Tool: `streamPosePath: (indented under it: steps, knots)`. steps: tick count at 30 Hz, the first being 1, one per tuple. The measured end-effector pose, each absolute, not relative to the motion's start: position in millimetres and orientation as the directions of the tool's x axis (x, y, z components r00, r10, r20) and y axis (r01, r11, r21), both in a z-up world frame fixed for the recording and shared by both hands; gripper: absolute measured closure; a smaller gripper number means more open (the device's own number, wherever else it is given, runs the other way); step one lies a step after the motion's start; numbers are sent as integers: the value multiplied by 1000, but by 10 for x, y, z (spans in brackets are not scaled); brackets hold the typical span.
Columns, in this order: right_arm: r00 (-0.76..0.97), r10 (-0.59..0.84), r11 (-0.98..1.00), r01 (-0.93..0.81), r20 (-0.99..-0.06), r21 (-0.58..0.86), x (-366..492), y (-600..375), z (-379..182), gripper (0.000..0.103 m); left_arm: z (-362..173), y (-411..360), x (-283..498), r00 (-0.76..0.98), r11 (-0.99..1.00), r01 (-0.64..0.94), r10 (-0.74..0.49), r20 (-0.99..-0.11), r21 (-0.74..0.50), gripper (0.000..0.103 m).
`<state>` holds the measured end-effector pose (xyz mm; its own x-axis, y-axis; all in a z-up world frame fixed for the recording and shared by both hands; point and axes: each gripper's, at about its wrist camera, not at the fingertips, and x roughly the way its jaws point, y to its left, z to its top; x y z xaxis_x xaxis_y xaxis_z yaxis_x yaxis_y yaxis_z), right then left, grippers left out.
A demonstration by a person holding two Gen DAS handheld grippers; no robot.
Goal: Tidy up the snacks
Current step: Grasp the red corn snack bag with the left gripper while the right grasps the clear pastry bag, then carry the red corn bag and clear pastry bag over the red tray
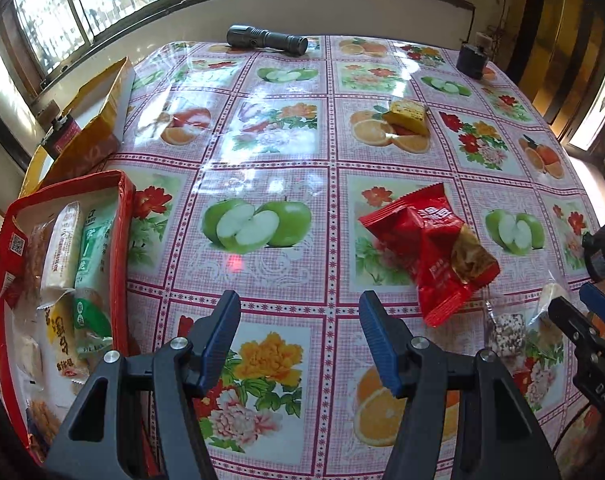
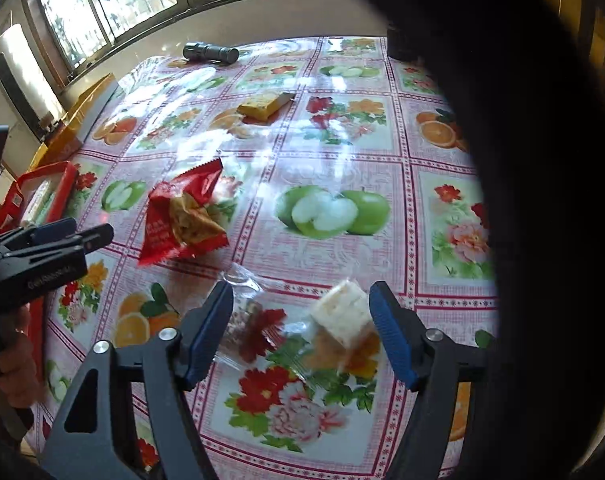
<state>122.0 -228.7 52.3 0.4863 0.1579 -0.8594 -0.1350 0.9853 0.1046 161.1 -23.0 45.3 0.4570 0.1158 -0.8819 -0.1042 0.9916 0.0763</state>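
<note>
A red box (image 1: 124, 216) at the table's left edge holds several wrapped snacks. A red snack packet (image 1: 430, 248) lies on the fruit-print tablecloth, also in the right wrist view (image 2: 182, 216). A yellow snack (image 1: 408, 117) lies farther back. Two clear-wrapped snacks, one dark (image 2: 242, 324) and one white (image 2: 342, 312), lie between the open jaws of my right gripper (image 2: 300, 308). My left gripper (image 1: 298, 316) is open and empty above the cloth, right of the red box.
A black flashlight (image 1: 266, 39) lies at the far table edge. A dark small jar (image 1: 471, 60) stands at the far right. A yellow box (image 1: 98, 120) sits behind the red box. A dark shape blocks the right of the right wrist view.
</note>
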Motion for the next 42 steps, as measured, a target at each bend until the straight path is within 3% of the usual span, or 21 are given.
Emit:
streamPosePath:
  steps: [5, 8, 10, 12, 14, 22, 33, 36, 42]
  knots:
    - [474, 129, 988, 10, -871, 152, 1329, -2476, 396, 32, 620, -278, 1720, 480, 991, -110, 121, -869, 77, 41]
    - [474, 83, 995, 11, -877, 100, 1362, -2355, 324, 35, 678, -251, 1808, 477, 990, -122, 116, -871, 64, 41]
    - [486, 35, 999, -4, -873, 37, 1387, -2241, 298, 42, 680, -235, 1886, 465, 988, -138, 127, -876, 69, 41]
    - [499, -11, 999, -27, -866, -28, 1373, -2170, 289, 61, 657, -220, 1955, 445, 987, -152, 108, -889, 43, 41]
    - [500, 6, 999, -44, -866, -18, 1334, -2164, 300, 68, 630, -241, 2032, 425, 987, -161, 81, -902, 13, 41]
    - [556, 53, 998, -59, -829, 25, 1060, -2319, 282, 69, 522, -638, 2220, 407, 972, -225, 30, -913, -68, 41]
    - [582, 127, 992, -67, -803, 108, 1021, -2403, 282, 69, 88, -837, 2379, 309, 952, -306, 121, -943, 22, 40]
    - [586, 119, 993, -76, -802, 92, 1020, -2370, 283, 69, 96, -849, 2388, 305, 956, -295, 109, -946, 15, 50]
    - [594, 93, 996, -66, -799, 66, 974, -2350, 284, 69, 112, -795, 2174, 311, 971, -238, 91, -946, 15, 57]
